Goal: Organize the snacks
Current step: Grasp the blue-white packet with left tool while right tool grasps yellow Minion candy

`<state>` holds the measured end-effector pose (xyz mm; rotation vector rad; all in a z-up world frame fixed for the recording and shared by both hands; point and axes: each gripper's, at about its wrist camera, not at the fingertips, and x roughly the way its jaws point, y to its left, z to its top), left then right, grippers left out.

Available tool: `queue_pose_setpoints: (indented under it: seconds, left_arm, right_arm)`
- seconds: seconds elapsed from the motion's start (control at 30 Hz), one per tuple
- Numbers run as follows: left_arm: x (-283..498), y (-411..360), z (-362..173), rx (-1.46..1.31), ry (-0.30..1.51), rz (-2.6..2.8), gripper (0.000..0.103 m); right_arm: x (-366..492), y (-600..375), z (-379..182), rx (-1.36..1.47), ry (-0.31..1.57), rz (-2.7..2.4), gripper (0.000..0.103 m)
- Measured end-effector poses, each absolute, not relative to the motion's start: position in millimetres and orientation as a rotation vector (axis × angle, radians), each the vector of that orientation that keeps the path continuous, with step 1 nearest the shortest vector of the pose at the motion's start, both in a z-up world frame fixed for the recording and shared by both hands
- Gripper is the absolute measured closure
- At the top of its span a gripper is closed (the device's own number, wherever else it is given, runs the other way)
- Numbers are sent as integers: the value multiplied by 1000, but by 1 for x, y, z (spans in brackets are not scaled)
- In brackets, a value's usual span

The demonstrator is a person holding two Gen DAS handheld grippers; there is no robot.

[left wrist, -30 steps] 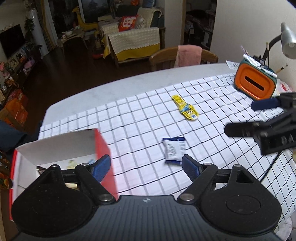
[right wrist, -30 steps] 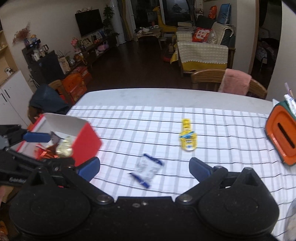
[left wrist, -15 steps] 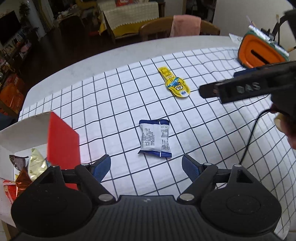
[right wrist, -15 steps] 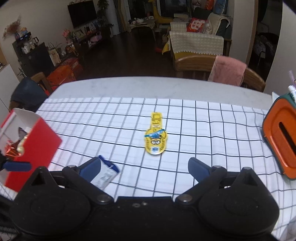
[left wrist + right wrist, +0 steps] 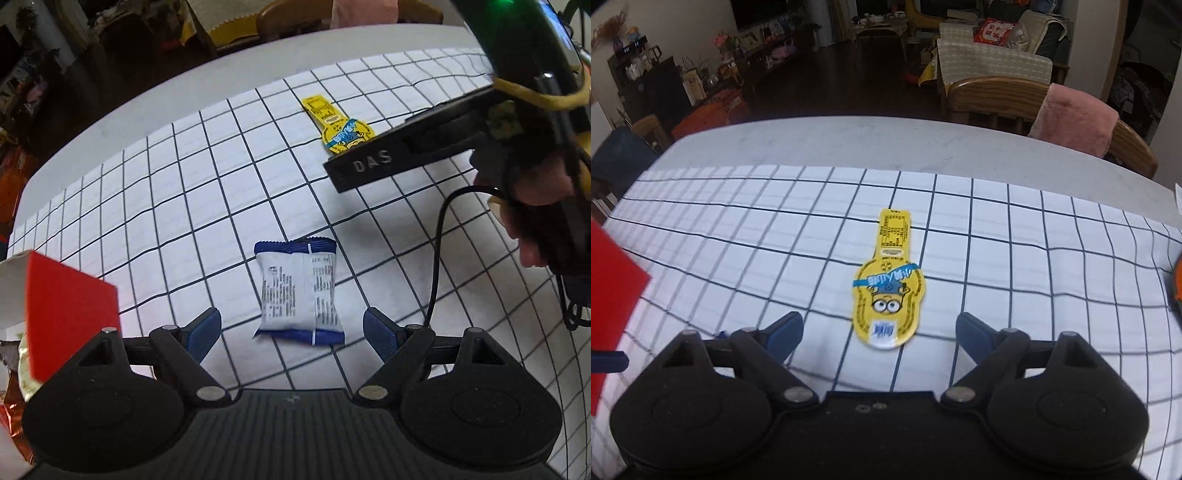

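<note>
My left gripper (image 5: pixel 291 328) stands wide open, empty; the white packet (image 5: pixel 298 291) lies flat on the cloth (image 5: pixel 184 192) between its blue fingertips (image 5: pixel 205 332), touching neither. My right gripper (image 5: pixel 879 334) is also open and empty; its jaws have just been closing a little, and the near end of the yellow packet (image 5: pixel 888 295) lies between its fingertips (image 5: pixel 785 334) with a clear gap on each side. Count of loose snacks on the cloth: two, one white with blue ends, one yellow with a cartoon face and a narrow tab pointing away from me. Only the left view shows the white packet; the yellow packet appears in both, and in the left view it lies beyond the white one, partly behind the right gripper's black body and the hand (image 5: pixel 532 206) that holds it, with one cable hanging from it. The left view also shows the open top of the red box (image 5: pixel 70 302) at the near left, with foil wrappers (image 5: pixel 14 406) inside; their number cannot be told. The right view shows only a red side of that box (image 5: pixel 613 302) at its left edge. Farther off, only the right view shows the bare table (image 5: pixel 849 144) past the cloth, one chair (image 5: pixel 997 99) with a pink towel (image 5: pixel 1075 122) over its back, and an orange object (image 5: pixel 1177 284) at the right edge.
</note>
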<state>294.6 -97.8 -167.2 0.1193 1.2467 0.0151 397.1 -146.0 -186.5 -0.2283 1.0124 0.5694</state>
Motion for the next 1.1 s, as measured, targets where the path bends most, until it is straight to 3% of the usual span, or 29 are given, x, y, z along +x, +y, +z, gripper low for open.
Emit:
queue_pose_setpoints:
  seconds: [0.37,0.5,0.67,0.83,1.1]
  left_arm:
    - [313,-90,-189,120,1281,18,19]
    - [317,-86,-194,110,1286,31,20]
    - [319,-85,-201,107,1302,34,40]
    - [319,-86,-201,103,1297,22,55]
    - [314,-84,-199,83,1303,45,58]
  right_arm:
    - [419,-131,-208,-217,1009,549,28]
    - [419,-126,-207,-253,983,536,39]
    - [409,-124,-205,-294,953,529,51]
    - [405,-124,-204,-288,952,524,51]
    - [391,-137,-199,-251,976,534,51]
